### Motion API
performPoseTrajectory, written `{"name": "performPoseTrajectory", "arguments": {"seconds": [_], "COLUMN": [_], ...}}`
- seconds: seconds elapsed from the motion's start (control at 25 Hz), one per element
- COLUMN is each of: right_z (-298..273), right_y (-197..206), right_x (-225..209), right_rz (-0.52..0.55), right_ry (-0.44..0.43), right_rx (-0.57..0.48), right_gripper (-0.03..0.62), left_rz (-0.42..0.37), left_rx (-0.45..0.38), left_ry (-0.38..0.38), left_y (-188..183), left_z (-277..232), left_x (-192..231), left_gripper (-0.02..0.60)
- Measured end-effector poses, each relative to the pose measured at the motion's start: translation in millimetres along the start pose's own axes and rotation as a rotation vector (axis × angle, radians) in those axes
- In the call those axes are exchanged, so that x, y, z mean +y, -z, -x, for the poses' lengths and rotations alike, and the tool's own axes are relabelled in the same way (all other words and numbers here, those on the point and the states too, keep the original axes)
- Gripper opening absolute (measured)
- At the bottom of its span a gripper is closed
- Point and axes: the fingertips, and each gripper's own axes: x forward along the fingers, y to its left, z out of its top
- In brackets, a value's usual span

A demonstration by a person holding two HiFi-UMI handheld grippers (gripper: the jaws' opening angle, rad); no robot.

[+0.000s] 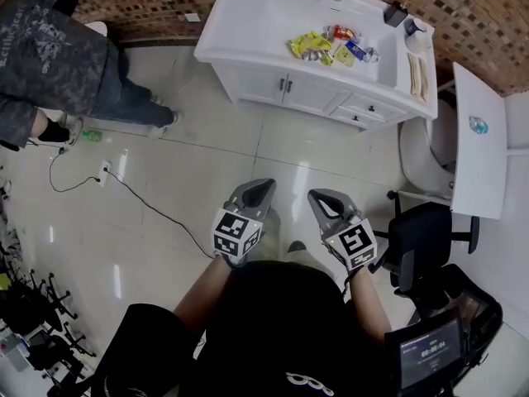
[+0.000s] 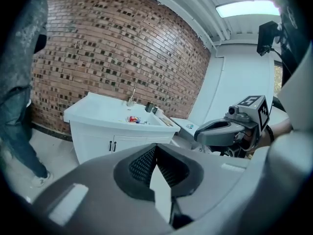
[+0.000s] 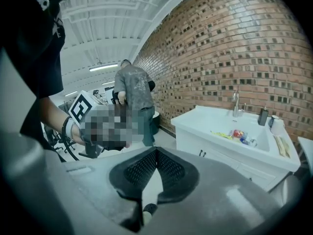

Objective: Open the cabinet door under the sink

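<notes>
The cabinet door (image 1: 263, 82) sits under the sink (image 1: 248, 25) at the top centre of the head view, and both claws hang low in the middle of the frame, well apart from it. Most likely to go wrong is the grasp itself. The two handles (image 1: 285, 83) stand just beside each other where the doors meet, so a claw coming in off line could catch both, or slip off the thin bar. Either claw would also have to spread before it can take a handle; arriving closed, it would only knock the door. A cable (image 1: 157, 209) trails over the floor at centre left, and a chair (image 1: 421, 234) stands at the right, either of which could snag a step forward. A person (image 1: 58, 56) stands at the upper left.

The left claw (image 1: 263, 185) has its jaws together with nothing between them. The right claw (image 1: 321, 195) is likewise closed and empty, touching nothing.
</notes>
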Motion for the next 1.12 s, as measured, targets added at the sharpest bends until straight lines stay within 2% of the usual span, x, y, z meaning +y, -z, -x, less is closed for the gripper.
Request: {"name": "performPoseTrajectory", "arguments": {"seconds": [0.24, 0.44, 0.64, 0.8, 0.92, 1.12], "right_z": [-45, -55, -59, -63, -62, -69], "right_y": [-25, -23, -2, 24, 48, 64], "right_x": [-23, -45, -58, -76, -100, -158], "right_rz": [0.003, -0.011, -0.039, -0.063, -0.075, -0.143], "right_ry": [0.027, 0.074, 0.059, 0.022, -0.004, 0.004], "right_rx": [0.006, 0.026, 0.035, 0.037, 0.05, 0.007], "right_gripper": [-0.009, -0.009, -0.009, -0.009, -0.009, -0.009], "left_rz": [0.013, 0.043, 0.059, 0.085, 0.121, 0.111], "left_rx": [-0.012, 0.002, 0.008, 0.004, -0.003, 0.014], "left_ry": [0.013, 0.006, -0.032, -0.088, -0.138, -0.176], "left_y": [-22, -18, -9, -1, 12, 43], "left_z": [-22, -42, -75, -110, -136, -190], "left_x": [56, 87, 108, 124, 133, 146], "left_gripper": [0.017, 0.018, 0.018, 0.047, 0.058, 0.073]}}
